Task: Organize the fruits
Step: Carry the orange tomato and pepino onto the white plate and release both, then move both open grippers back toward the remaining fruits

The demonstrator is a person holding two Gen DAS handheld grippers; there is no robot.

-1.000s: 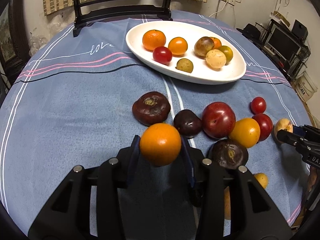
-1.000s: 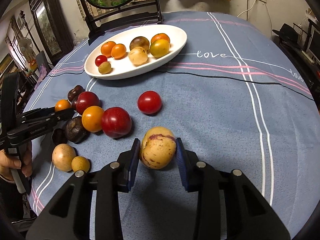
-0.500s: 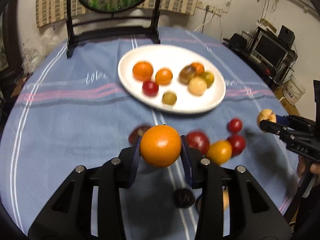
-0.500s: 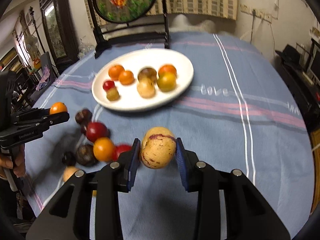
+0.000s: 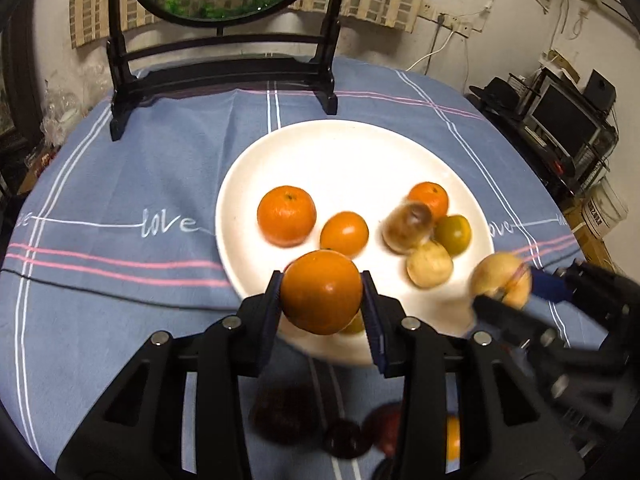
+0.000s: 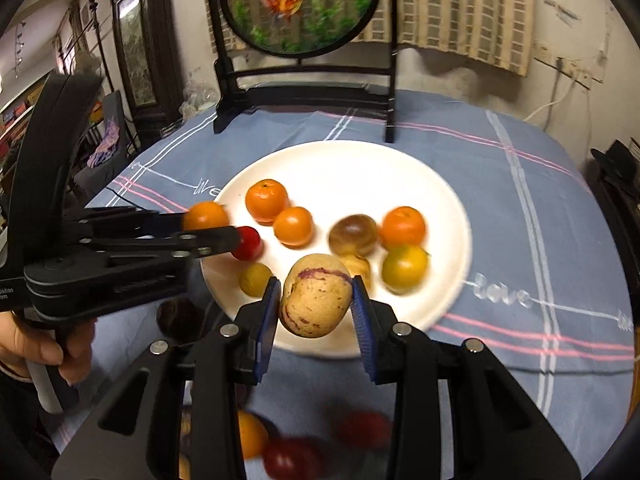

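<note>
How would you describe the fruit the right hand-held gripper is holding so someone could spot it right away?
Find the big white plate on the blue tablecloth. Over its near rim, the right hand-held gripper is shut on a pale tan fruit. Its purple streaks and speckles set it apart from the plain orange and yellow fruits on the plate behind it.

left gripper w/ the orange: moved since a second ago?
Yes. The left gripper, shut on the round orange, has gone from over the loose fruits to the near rim of the white oval plate.
</note>
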